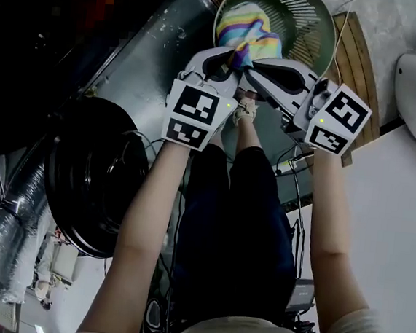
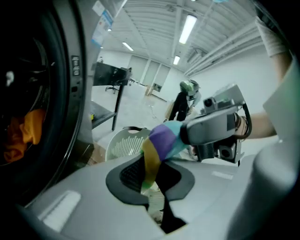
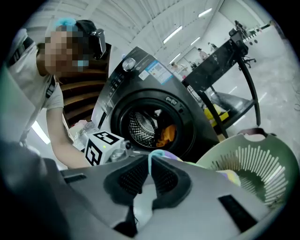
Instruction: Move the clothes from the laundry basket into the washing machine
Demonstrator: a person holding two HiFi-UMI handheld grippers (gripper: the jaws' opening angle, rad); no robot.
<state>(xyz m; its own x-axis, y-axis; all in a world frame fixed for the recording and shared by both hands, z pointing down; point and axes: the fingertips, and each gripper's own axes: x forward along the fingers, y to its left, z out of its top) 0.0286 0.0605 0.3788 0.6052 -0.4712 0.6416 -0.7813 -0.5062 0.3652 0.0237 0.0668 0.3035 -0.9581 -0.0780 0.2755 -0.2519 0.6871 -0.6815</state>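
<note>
Head view: left tongs, right tongs both pinch one striped cloth; one basket.

Head view's top edge cuts off the laundry basket.

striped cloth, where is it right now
The striped cloth is at the head view's top centre, over the laundry basket, pinched by the left gripper and the right gripper side by side.

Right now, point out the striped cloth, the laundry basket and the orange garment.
striped cloth (image 1: 247, 28), head view, bunched middle.
laundry basket (image 3: 257, 169), right gripper view, slotted wall.
orange garment (image 3: 166, 135), right gripper view, middle.
</note>
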